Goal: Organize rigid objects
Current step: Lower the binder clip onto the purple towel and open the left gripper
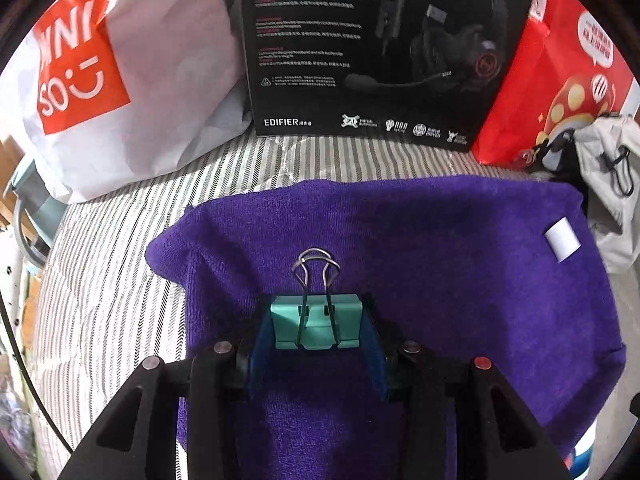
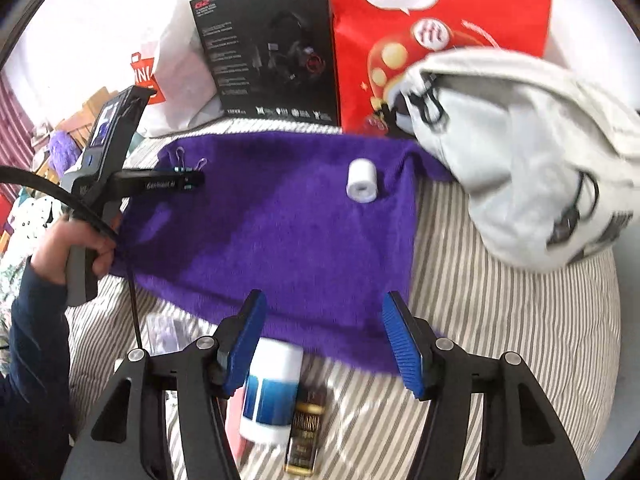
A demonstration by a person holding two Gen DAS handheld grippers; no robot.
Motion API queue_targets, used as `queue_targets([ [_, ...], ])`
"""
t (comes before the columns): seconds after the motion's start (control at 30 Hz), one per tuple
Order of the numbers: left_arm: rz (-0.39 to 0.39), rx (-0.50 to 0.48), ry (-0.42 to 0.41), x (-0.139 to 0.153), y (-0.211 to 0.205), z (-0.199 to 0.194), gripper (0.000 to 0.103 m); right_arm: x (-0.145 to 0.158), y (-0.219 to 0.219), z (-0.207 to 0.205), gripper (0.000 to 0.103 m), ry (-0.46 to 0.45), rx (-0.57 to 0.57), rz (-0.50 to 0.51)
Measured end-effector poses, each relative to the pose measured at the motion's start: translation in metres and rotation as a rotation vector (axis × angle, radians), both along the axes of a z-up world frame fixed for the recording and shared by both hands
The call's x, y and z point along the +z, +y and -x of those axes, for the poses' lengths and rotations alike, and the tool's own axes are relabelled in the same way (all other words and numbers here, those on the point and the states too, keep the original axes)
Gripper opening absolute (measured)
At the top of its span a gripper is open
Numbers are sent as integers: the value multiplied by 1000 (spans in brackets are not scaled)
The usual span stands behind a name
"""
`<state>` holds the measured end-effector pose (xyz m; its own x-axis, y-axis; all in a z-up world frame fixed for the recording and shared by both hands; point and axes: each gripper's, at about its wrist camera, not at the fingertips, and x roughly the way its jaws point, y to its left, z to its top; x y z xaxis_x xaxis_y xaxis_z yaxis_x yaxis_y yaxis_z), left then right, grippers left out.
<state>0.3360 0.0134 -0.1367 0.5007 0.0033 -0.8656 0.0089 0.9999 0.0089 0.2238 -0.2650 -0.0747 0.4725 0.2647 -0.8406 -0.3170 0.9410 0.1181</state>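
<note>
1. Far left: a white shopping bag (image 1: pixel 120 80) with an orange logo stands at the back of the striped bedcover (image 1: pixel 104 280). A person's hand (image 2: pixel 76 244) holds the left gripper (image 1: pixel 318 328) over the left part of the purple towel (image 1: pixel 440 260).
2. Left gripper: jaws closed on one teal binder clip (image 1: pixel 316 326), wire handles pointing forward (in the right wrist view a second clip appears to lie on the towel beside it; the blur prevents confirmation).
3. Centre: one black headset box (image 1: pixel 368 48) stands upright behind the towel. One white roll (image 2: pixel 362 181) lies on the towel's far right area, well apart from the clip.
4. Right gripper (image 2: pixel 324 340): jaws open and empty, above the towel's near edge. Below it, off the towel, lie one blue-and-white tube (image 2: pixel 272 392) and one small dark bottle (image 2: pixel 306 436), side by side.
5. Right: one red bag (image 2: pixel 436 32) and a pale garment (image 2: pixel 532 160).
6. Step in hand, by judgement: placing the clip on the towel. The next move calls for lowering and releasing it, then the right gripper closing on the tube.
</note>
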Motion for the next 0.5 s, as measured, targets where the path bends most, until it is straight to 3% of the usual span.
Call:
queue_targets([
  [0.13, -23, 1, 4, -2, -5, -3, 41, -2, -11, 11, 60, 5, -29, -14],
  [0.23, -63, 17, 7, -4, -7, -3, 58, -1, -19, 19, 60, 2, -41, -22],
  [0.37, -64, -8, 14, -4, -11, 3, 65, 0, -26, 29, 60, 1, -60, -12],
  [0.5, -68, -12, 37, -2, -16, 14, 66, 4, -33, 42, 60, -10, -84, -39],
])
